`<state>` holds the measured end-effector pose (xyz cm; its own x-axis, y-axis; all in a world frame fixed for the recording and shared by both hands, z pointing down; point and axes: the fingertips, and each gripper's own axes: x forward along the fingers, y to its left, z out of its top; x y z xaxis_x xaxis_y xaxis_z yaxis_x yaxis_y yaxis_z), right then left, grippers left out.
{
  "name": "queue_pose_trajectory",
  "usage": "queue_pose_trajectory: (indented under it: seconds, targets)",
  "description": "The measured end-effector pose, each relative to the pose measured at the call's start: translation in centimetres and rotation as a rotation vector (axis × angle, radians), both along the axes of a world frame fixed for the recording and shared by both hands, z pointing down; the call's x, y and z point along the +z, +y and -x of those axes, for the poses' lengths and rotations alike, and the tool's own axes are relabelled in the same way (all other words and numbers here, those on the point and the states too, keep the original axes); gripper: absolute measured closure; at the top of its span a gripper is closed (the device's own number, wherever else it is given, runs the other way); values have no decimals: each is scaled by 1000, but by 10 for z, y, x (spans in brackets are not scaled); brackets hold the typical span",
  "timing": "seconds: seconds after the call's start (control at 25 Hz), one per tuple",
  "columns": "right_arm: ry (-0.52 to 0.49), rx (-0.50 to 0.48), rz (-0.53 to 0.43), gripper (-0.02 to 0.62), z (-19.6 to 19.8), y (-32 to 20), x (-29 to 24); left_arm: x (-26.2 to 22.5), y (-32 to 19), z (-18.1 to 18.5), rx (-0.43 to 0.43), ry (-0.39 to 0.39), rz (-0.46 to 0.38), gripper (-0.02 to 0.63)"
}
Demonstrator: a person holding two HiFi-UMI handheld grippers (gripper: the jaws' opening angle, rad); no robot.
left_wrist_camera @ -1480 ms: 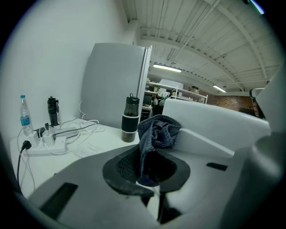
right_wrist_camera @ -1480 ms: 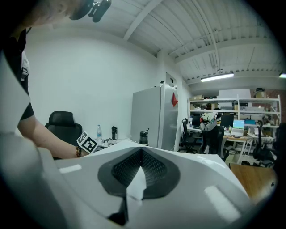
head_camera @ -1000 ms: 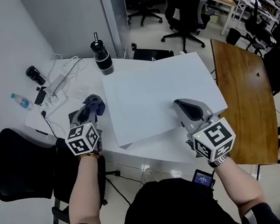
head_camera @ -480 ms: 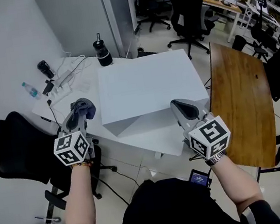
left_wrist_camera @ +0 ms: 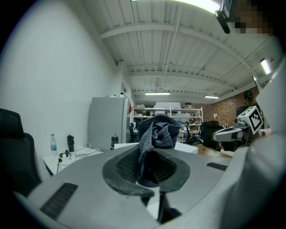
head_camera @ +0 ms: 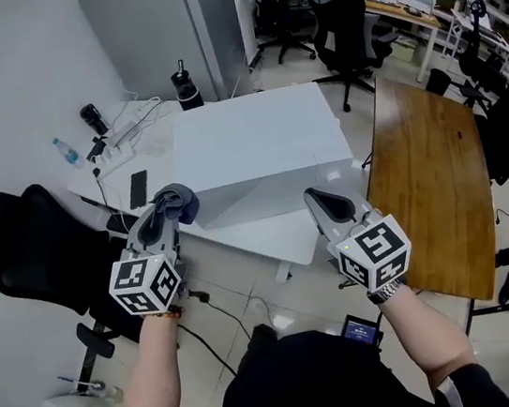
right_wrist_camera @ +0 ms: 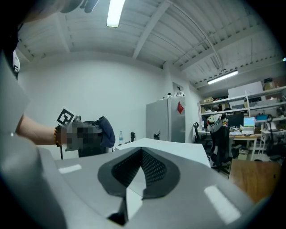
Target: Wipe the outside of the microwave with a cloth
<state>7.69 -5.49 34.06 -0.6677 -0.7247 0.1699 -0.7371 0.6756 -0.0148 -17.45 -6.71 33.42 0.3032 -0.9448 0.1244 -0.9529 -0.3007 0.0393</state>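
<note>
From the head view, the left gripper (head_camera: 163, 213) is squeezing a crumpled dark blue-grey cloth (head_camera: 181, 199). The right gripper (head_camera: 315, 198) is closed tight and has nothing in it. The big white box-shaped microwave (head_camera: 255, 145) sits ahead of both tools. A second ago the tools were right up by the box, the right one over its near edge. Now both have pulled back toward the person, and there is open floor under them. The cloth is just in front of the box's near left corner and does not touch it. A brown wooden table (head_camera: 430, 171) is off to the right of the right tool.

In the left gripper view, the cloth stands bunched up between the two dark pads, pinched firmly. The white box top shows behind it, a little way ahead.

In the right gripper view, the pads meet with nothing between them. The white box top lies straight ahead, and the cloth is off to the left.

So no wiping is happening right now. I think the cloth must go back to the box, maybe to its front side.
</note>
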Motion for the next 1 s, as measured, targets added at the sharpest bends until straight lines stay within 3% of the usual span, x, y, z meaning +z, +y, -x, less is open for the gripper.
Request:
queue_pose_trajectory:
  seconds: [0.52, 1.0]
  targets:
    - [-17, -23, 2, 595, -25, 53, 4, -9, 64, -137, 208, 14, 1, 560]
    - [-12, -25, -10, 595, -22, 66, 4, -10, 77, -177, 289, 18, -6, 560]
